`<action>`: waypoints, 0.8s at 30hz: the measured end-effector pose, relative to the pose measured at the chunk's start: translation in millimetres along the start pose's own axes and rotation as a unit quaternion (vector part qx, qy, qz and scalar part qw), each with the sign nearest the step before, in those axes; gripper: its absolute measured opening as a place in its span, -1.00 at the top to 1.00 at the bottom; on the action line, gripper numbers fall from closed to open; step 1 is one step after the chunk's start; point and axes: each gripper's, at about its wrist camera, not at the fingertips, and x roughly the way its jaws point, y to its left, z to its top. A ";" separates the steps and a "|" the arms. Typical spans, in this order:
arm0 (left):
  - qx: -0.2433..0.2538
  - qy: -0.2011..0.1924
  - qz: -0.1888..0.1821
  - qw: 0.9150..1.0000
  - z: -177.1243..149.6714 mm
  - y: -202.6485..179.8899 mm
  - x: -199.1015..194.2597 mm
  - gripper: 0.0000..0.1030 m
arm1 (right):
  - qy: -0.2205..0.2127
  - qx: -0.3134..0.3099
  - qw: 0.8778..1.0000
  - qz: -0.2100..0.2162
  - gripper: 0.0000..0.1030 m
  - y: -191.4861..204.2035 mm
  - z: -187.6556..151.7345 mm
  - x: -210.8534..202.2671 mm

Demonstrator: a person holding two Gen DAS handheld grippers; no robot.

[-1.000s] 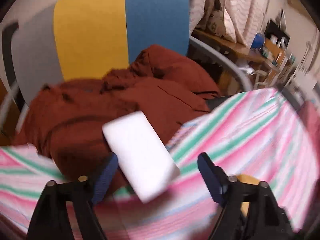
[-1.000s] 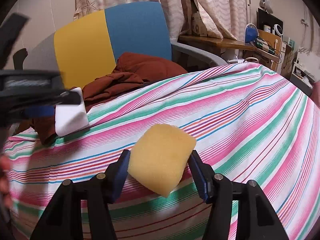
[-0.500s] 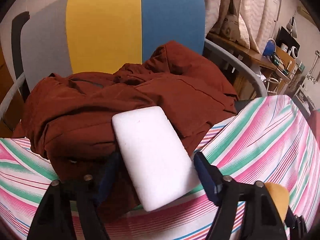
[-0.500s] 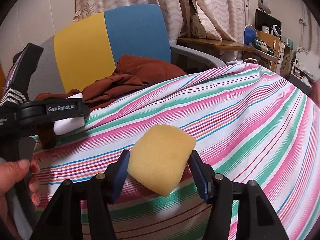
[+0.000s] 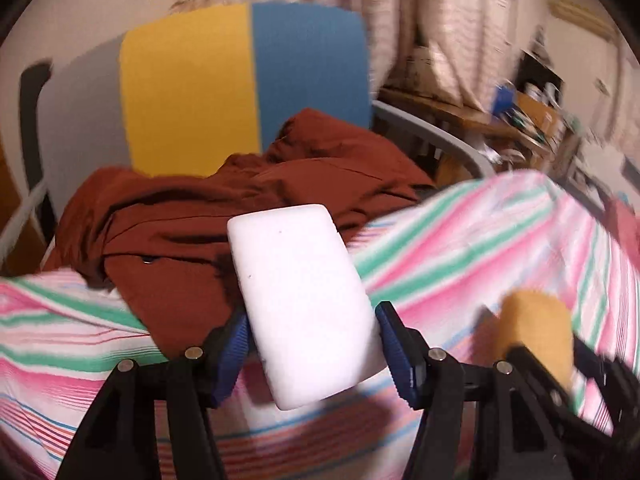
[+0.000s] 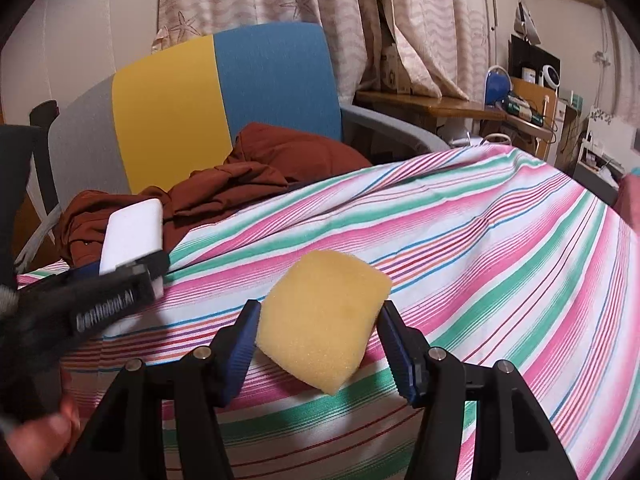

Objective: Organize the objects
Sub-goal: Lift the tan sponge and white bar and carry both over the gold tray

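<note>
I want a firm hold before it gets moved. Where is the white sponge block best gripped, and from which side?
Grip the white sponge block across its two long flat sides, at its near end, coming in along its length. The left gripper straddles it that way now, its fingers having just been closing.

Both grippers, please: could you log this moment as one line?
left gripper: jaws just closing on white rectangular foam block | right gripper: holds yellow sponge block | above: striped cloth
</note>
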 end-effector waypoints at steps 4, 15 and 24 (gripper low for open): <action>0.036 -0.032 0.016 0.999 -10.6 -14.1 -22.9 -0.20 | 0.001 0.008 1.000 -0.002 -0.14 -2.9 -0.5 0.0; 0.020 -0.035 0.005 0.999 -37.1 -4.9 -56.4 -0.20 | -0.036 -0.008 0.999 -0.009 -0.14 5.3 -1.1 -21.2; 0.026 -0.025 -0.007 0.999 -62.5 -2.4 -81.4 -0.20 | -0.046 -0.018 0.999 -0.004 -0.14 14.2 -16.2 -54.4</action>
